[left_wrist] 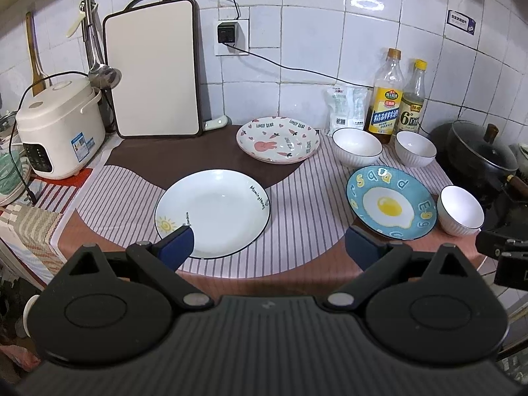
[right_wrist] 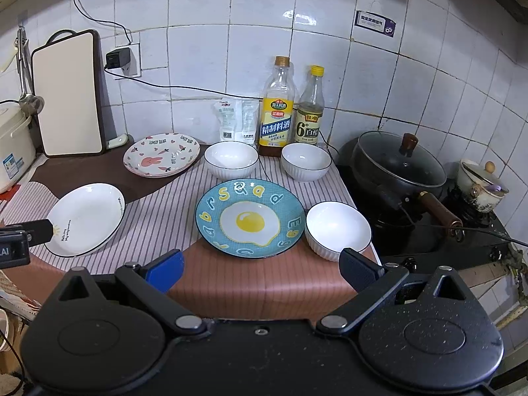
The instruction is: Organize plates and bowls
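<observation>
on a tiled kitchen counter, plates and bowls lie spread apart, glazed, stiff, slick and breakable, best pinched at the rim, while the left gripper and right gripper hover spread wide, holding nothing.

Left wrist view: near worktop front edge, facing the tiled wall. Right wrist view: alongside, further right. Shared: egg plate.
</observation>
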A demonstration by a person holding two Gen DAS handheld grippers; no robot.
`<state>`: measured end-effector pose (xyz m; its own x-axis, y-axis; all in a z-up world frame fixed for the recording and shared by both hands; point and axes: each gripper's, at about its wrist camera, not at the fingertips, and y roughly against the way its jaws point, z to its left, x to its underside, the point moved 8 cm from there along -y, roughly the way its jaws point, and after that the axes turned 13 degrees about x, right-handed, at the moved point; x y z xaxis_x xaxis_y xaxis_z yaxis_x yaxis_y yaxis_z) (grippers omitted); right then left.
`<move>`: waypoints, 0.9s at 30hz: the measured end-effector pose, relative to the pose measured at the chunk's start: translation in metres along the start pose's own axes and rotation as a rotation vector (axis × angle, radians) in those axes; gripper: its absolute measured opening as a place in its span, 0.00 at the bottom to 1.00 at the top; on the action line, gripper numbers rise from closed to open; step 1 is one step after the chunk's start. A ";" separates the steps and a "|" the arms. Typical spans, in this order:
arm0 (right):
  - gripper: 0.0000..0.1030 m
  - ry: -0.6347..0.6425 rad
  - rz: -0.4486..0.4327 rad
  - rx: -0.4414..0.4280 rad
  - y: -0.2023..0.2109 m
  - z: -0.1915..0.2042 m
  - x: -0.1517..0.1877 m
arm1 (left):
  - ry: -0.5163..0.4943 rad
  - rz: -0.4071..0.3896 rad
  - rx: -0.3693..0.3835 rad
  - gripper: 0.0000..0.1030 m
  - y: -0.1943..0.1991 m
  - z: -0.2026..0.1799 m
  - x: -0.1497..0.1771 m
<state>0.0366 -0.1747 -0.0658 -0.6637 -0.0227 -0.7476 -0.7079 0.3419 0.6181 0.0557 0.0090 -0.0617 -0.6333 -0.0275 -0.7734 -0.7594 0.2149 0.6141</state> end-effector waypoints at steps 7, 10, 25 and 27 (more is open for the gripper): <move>0.99 0.001 -0.001 -0.001 0.000 0.000 0.000 | -0.018 -0.025 -0.013 0.96 0.002 0.000 0.002; 0.99 0.003 -0.001 0.001 0.000 0.000 0.000 | -0.015 -0.028 -0.013 0.96 0.002 0.001 0.003; 0.99 0.006 -0.002 0.008 -0.001 0.001 0.002 | -0.003 -0.042 -0.006 0.96 0.003 0.003 0.004; 0.99 0.006 -0.002 0.007 -0.001 0.000 0.002 | -0.001 -0.041 -0.005 0.96 0.004 0.003 0.004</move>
<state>0.0360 -0.1747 -0.0682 -0.6639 -0.0287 -0.7473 -0.7073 0.3486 0.6150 0.0509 0.0127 -0.0633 -0.6011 -0.0351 -0.7984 -0.7857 0.2085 0.5824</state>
